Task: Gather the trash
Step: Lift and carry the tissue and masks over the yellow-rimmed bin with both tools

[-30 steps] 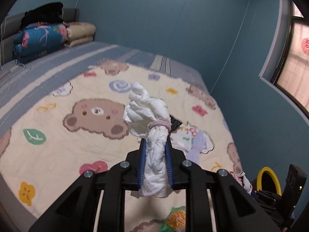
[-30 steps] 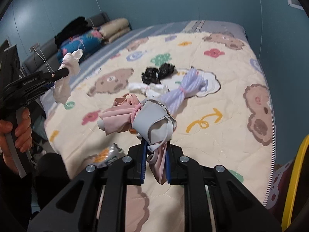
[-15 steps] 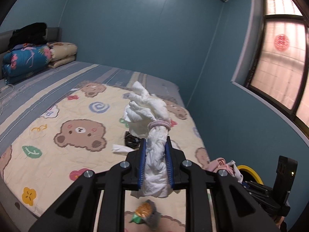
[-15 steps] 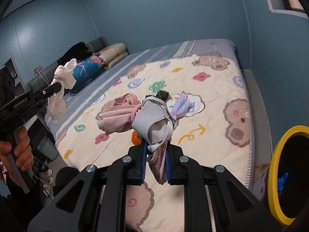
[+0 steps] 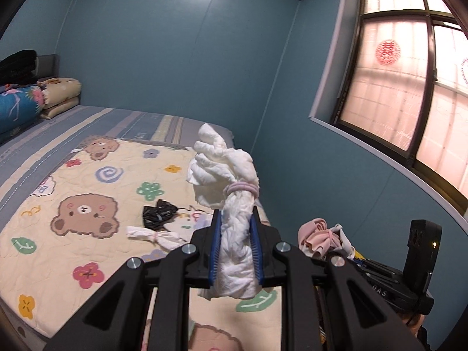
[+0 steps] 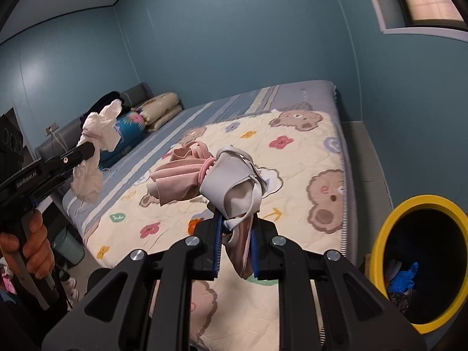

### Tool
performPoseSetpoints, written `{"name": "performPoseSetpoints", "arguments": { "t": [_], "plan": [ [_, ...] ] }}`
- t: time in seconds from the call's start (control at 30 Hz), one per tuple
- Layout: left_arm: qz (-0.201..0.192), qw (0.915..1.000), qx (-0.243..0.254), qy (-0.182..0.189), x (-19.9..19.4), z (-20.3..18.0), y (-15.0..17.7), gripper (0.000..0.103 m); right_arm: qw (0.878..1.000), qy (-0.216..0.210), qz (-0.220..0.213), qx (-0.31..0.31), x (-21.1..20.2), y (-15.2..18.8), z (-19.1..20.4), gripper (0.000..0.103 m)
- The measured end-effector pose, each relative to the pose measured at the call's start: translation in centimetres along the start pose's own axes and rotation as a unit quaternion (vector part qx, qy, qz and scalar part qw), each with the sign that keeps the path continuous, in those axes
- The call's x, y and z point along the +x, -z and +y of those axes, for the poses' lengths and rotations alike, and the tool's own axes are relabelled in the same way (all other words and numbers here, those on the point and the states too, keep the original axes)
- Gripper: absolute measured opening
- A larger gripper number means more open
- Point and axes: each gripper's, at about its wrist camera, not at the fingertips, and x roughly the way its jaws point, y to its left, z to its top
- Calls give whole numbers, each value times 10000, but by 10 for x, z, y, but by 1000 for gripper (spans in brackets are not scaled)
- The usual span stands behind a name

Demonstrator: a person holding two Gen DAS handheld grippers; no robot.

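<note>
Both loads are off the bed (image 6: 295, 158) and in mid-carry: the left gripper (image 5: 235, 237) is clamped tight on a white cloth bundle (image 5: 231, 201) cinched by a pink band, its long axis running up and away along the fingers, loose end uppermost. The right gripper (image 6: 235, 241) is pinched on a pink-and-grey bundle (image 6: 222, 181) that lies roughly crosswise above its jaws, pink end to the left. Next, I judge, each must be swung over the yellow-rimmed bin (image 6: 380, 234) at lower right and released, while a black scrap (image 5: 159, 213) and a white tied piece (image 5: 155, 235), probably more trash, wait on the quilt.
</note>
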Motion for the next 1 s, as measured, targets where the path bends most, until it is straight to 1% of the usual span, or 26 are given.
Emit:
{"name": "performPoseSetpoints", "arguments": {
  "t": [0.2, 0.33, 0.6, 0.77, 1.0],
  "plan": [
    [80, 9995, 173, 271, 10, -28, 0, 18, 9994, 216, -235, 110, -23, -6, -16, 15],
    [232, 9981, 262, 507, 22, -46, 1, 18, 9984, 373, -381, 163, -38, -9, -27, 15],
    [400, 9947, 503, 799, 45, -83, 4, 18, 9956, 677, -565, 323, -59, -14, -51, 15],
    [542, 9913, 670, 998, 64, -112, 7, 18, 9927, 934, -643, 421, -72, -12, -69, 15],
    [860, 9839, 866, 1304, 103, -152, 21, 18, 9849, 1390, -810, 632, -94, -5, -96, 15]
  ]
}}
